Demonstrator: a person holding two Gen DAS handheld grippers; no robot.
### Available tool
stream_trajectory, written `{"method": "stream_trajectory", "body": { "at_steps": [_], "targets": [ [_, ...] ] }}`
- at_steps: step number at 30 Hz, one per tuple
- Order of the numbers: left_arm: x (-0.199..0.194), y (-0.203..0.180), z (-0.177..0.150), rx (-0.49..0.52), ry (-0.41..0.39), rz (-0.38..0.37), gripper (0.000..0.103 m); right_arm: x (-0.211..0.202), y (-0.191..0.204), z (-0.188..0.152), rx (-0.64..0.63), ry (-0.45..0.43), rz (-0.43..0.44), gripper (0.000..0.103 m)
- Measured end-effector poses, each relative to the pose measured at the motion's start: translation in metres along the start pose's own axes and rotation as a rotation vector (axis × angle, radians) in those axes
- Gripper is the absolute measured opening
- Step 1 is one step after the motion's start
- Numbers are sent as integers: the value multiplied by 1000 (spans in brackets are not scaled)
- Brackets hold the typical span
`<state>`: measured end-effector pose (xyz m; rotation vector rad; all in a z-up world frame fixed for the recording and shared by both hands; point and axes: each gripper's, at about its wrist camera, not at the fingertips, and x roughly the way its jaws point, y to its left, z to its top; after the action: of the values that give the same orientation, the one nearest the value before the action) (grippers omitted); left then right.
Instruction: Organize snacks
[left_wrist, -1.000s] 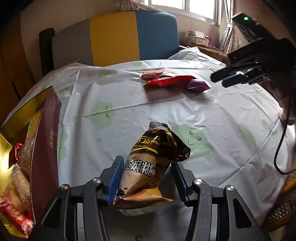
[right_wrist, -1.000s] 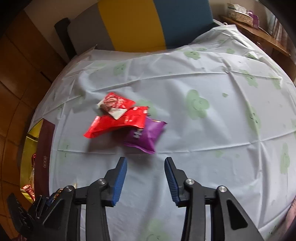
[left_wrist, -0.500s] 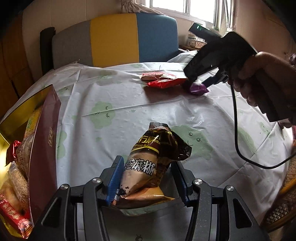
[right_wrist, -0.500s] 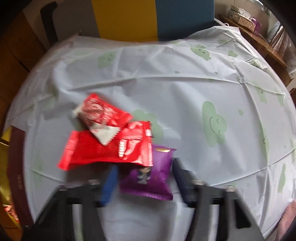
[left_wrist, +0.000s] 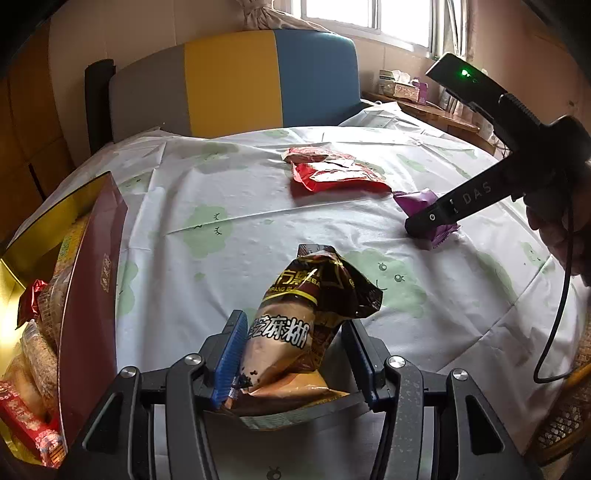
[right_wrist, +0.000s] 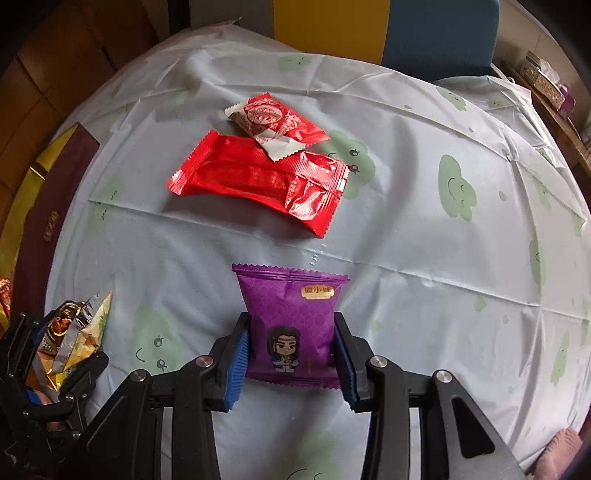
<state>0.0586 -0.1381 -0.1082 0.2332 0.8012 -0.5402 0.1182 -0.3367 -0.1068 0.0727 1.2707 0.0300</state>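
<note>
Two grippers: the left gripper (left_wrist: 293, 354) and the right gripper (right_wrist: 290, 363). Four loose snack packets: one brown packet (left_wrist: 299, 325), one purple packet (right_wrist: 291, 325), one long red packet (right_wrist: 258, 177) and one smaller red-and-white packet (right_wrist: 275, 120). One open gift box (left_wrist: 92, 280) holds more snacks, too crowded to count. One tablecloth (right_wrist: 424, 240). One chair (left_wrist: 232, 81).

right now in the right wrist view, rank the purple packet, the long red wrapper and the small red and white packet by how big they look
1. long red wrapper
2. purple packet, though it sits nearest the camera, so this is unsure
3. small red and white packet
</note>
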Motion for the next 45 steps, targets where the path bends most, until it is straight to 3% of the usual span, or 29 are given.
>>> {"method": "stream_trajectory", "body": {
  "at_steps": [31,45],
  "targets": [
    [0,-3,1,-16,0,28,54,0,30,2,-149,-53,-101,43],
    [-23,-2,-2,-46,89,-26,44,-1,35,-2,-197,-75,-114,43]
  ]
}}
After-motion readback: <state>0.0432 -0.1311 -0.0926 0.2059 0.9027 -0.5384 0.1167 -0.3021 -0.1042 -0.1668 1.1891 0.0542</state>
